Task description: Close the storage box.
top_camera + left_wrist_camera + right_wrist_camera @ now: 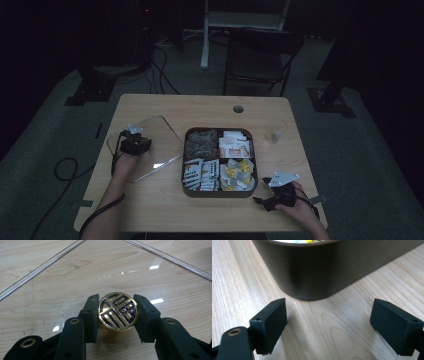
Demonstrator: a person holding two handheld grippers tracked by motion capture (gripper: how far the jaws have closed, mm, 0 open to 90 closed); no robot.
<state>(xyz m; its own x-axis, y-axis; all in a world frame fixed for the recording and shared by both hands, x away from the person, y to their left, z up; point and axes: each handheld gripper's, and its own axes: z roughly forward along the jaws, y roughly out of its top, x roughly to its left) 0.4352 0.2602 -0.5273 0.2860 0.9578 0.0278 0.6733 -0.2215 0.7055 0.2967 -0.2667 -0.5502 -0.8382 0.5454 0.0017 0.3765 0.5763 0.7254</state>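
A clear square lid (pixel 160 145) lies flat on the table left of a dark brown box (pixel 220 193) with four compartments of packets. In the left gripper view a round gold knob (pixel 117 311) with a dark pattern sits at the middle of the lid (pixel 75 280), and my left gripper (pixel 117 315) is shut on it, a pad against each side. In the high view that left gripper (pixel 135 145) rests over the lid. My right gripper (pixel 328 322) stands open on the bare wood, just short of the box's rounded corner (pixel 312 277); in the high view the right gripper (pixel 275 197) is at the box's front right.
A clear cup (pixel 275 131) with a little yellow liquid stands right of the box. A cable hole (pixel 238 108) is near the table's far edge. A folding chair (pixel 260 55) and cables lie on the floor beyond the table.
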